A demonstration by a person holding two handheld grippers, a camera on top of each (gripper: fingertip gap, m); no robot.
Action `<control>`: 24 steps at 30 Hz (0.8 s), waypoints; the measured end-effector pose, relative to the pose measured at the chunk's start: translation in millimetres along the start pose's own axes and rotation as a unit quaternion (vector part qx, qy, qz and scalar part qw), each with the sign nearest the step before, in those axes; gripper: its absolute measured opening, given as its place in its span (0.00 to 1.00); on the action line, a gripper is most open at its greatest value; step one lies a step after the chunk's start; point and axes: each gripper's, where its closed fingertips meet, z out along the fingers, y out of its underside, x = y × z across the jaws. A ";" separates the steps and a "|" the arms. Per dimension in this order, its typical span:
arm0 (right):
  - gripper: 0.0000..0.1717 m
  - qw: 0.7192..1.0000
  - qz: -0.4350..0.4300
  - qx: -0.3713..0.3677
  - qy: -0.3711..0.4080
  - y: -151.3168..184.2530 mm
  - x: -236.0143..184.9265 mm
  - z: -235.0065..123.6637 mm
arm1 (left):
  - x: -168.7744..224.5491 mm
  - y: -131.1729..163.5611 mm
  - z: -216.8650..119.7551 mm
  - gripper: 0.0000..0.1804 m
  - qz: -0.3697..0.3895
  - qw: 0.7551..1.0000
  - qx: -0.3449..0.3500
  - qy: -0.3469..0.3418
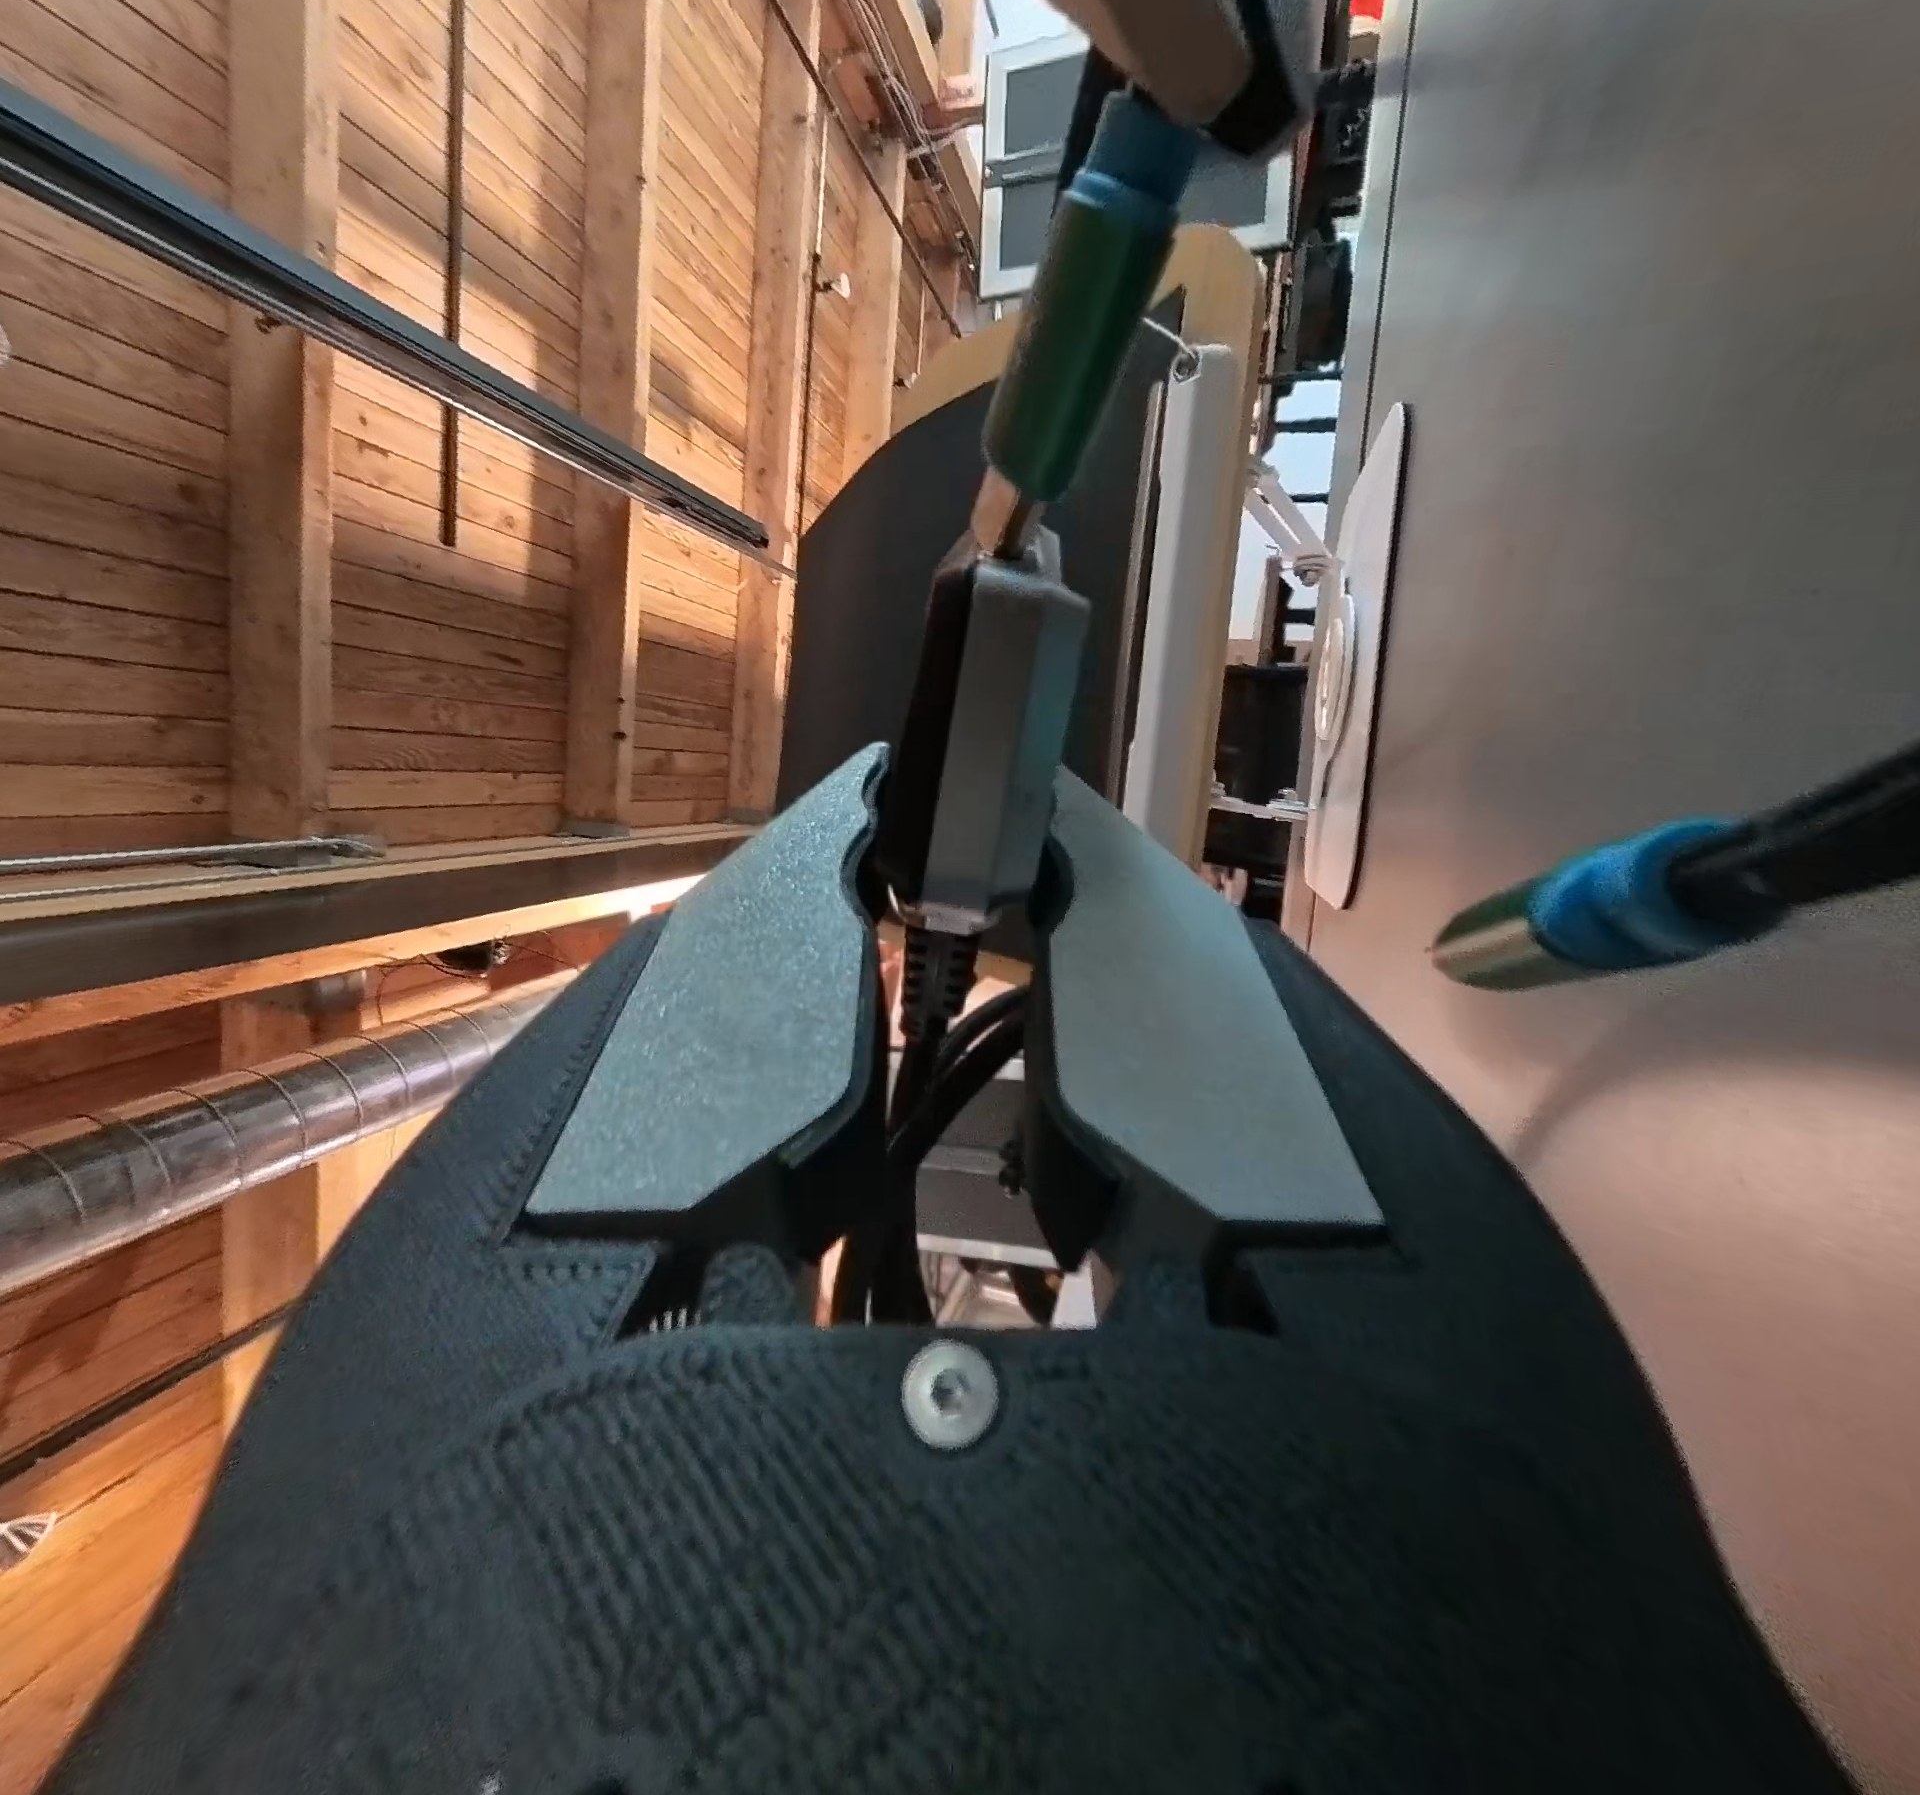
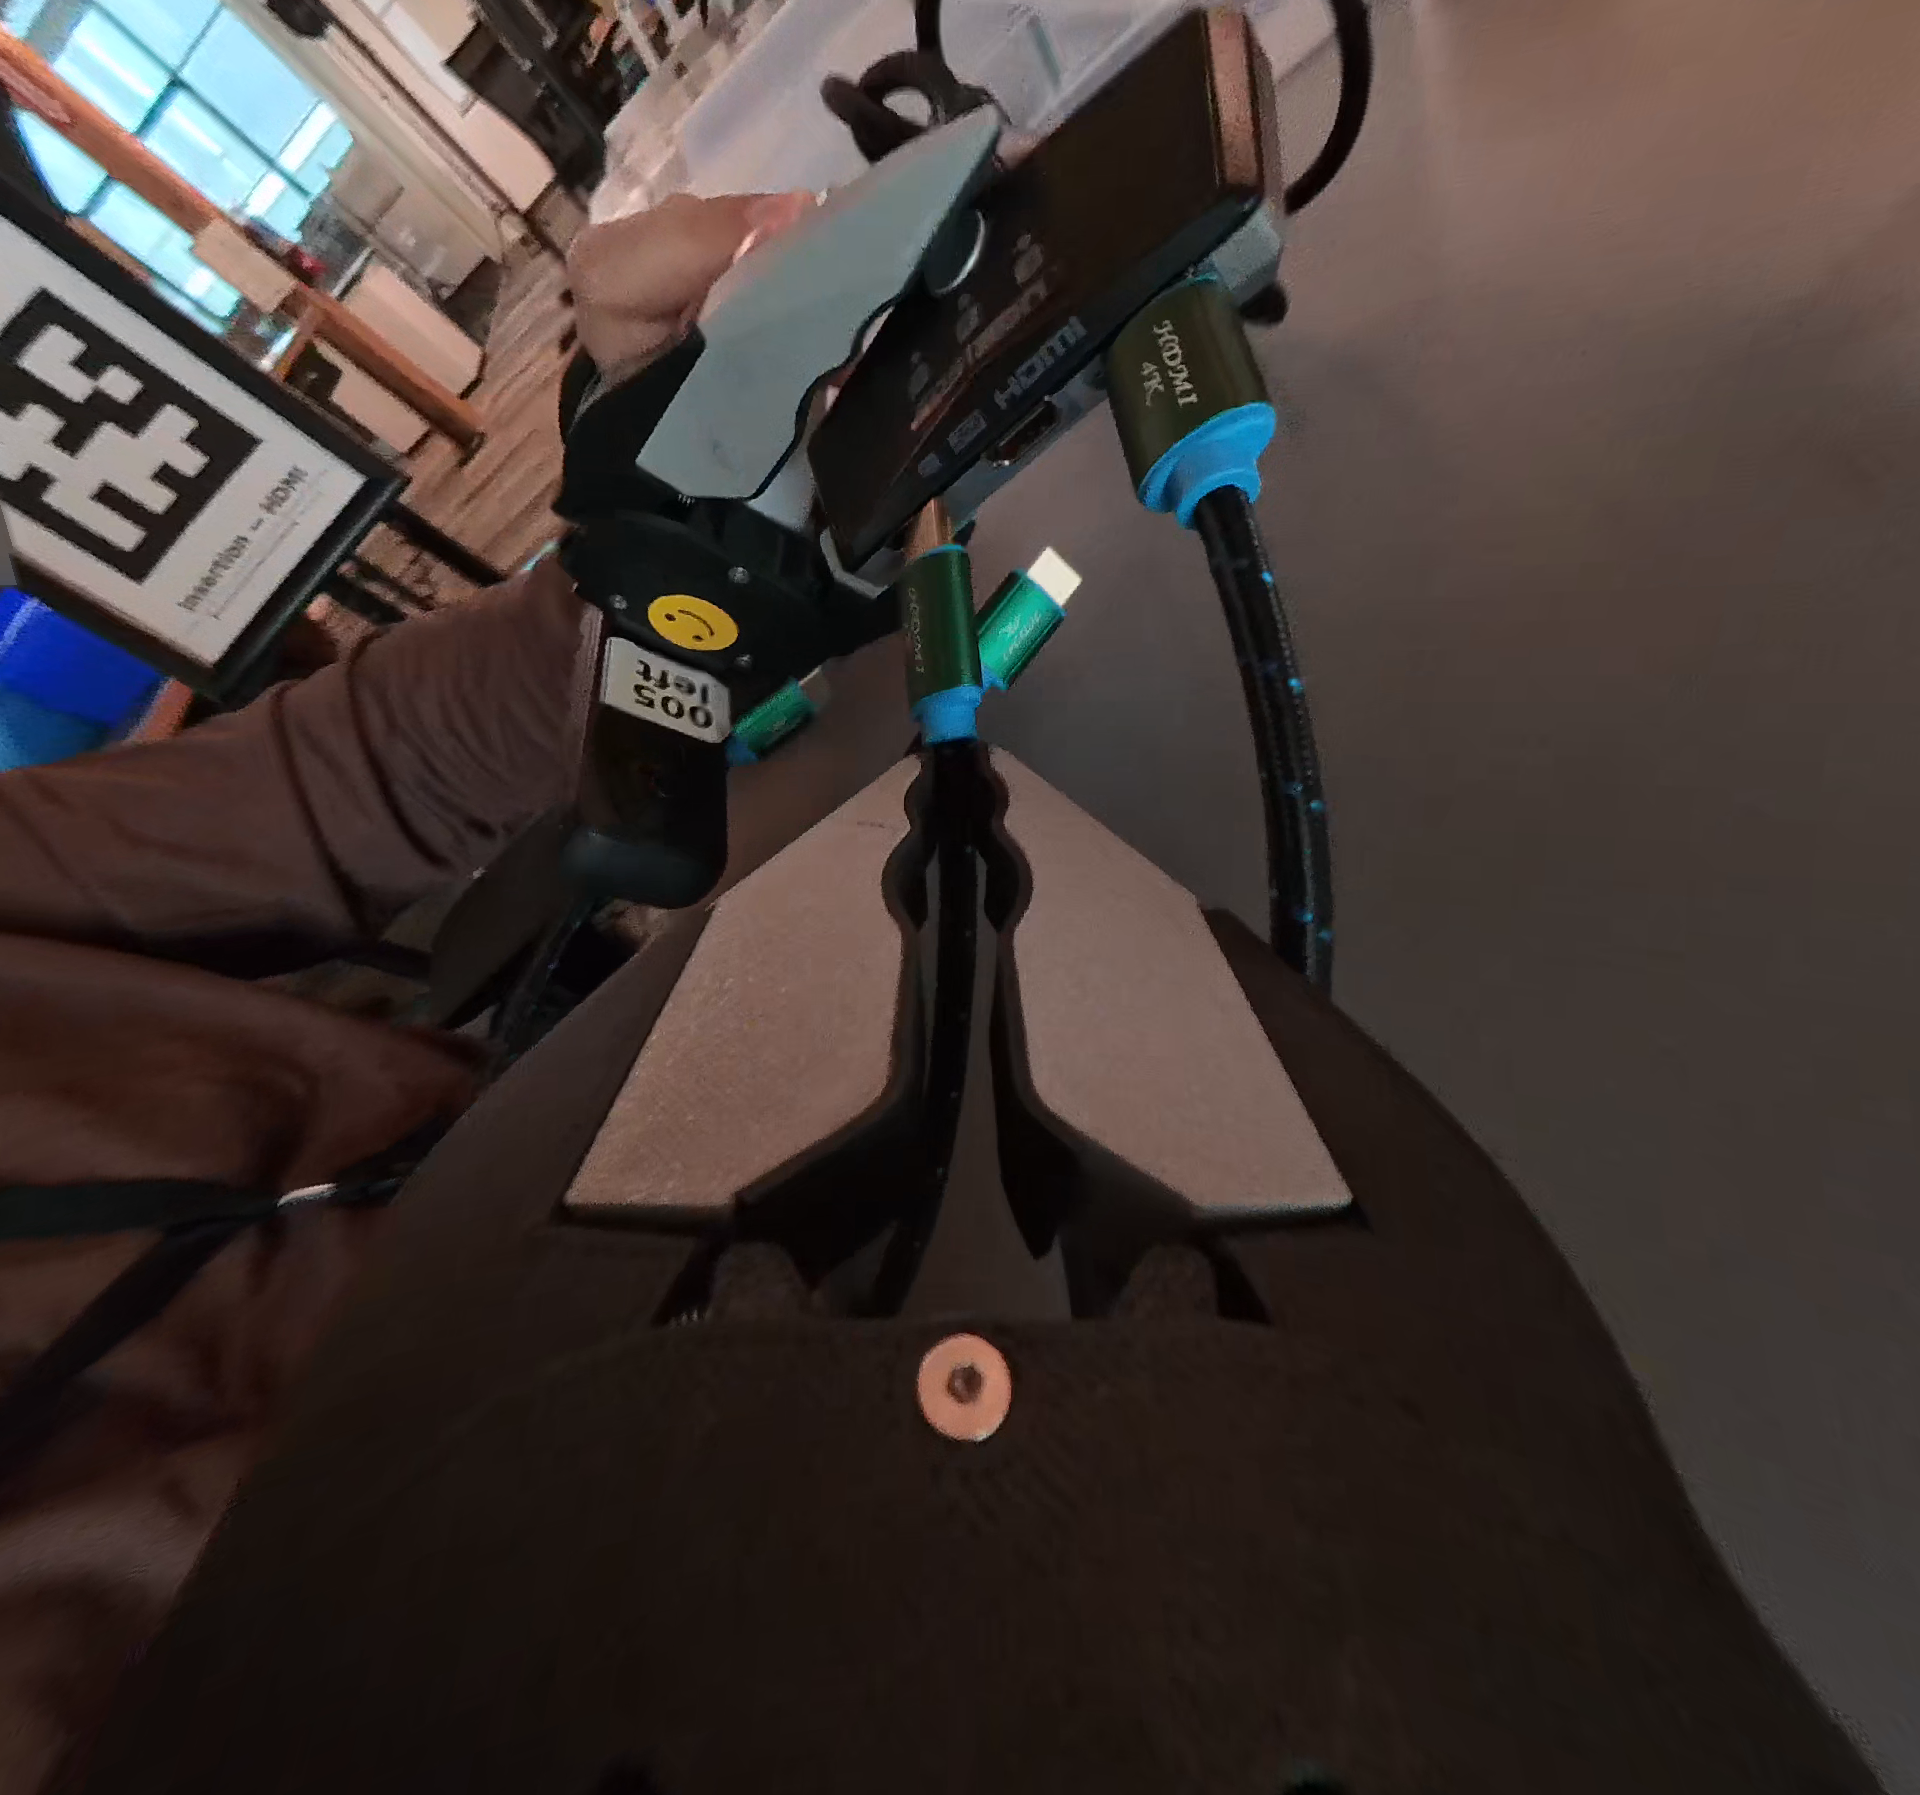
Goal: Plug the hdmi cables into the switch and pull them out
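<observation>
Left gripper (image 1: 961, 810) clamps the boxy matte switch (image 1: 987, 706) — right gripper (image 2: 956, 800) pinches a braided black cable (image 2: 951, 914).

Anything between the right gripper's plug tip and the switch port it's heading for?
Nothing visible. The right gripper grips the cable just behind the green plug, whose metal tip already sits at the edge of the switch held by the left gripper. The neighbouring plugged cable sits clear.

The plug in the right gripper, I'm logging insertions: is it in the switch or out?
Partly in at most: the plug meets the switch, but its gold tip still shows below the port.
</observation>
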 end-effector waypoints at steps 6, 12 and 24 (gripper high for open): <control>0.02 0.998 0.016 -0.063 -0.027 13.0 -4.3 0.3 | 2.8 -7.1 -1.3 0.12 0.027 1.000 0.011 -0.002; 0.02 0.994 0.028 -0.087 -0.063 13.5 -12.1 -6.7 | 1.0 -11.5 -3.2 0.12 0.032 0.999 0.022 -0.007; 0.02 0.987 0.058 -0.116 -0.099 24.3 -15.4 -0.3 | 1.3 -13.9 -9.9 0.12 0.059 0.998 0.031 -0.011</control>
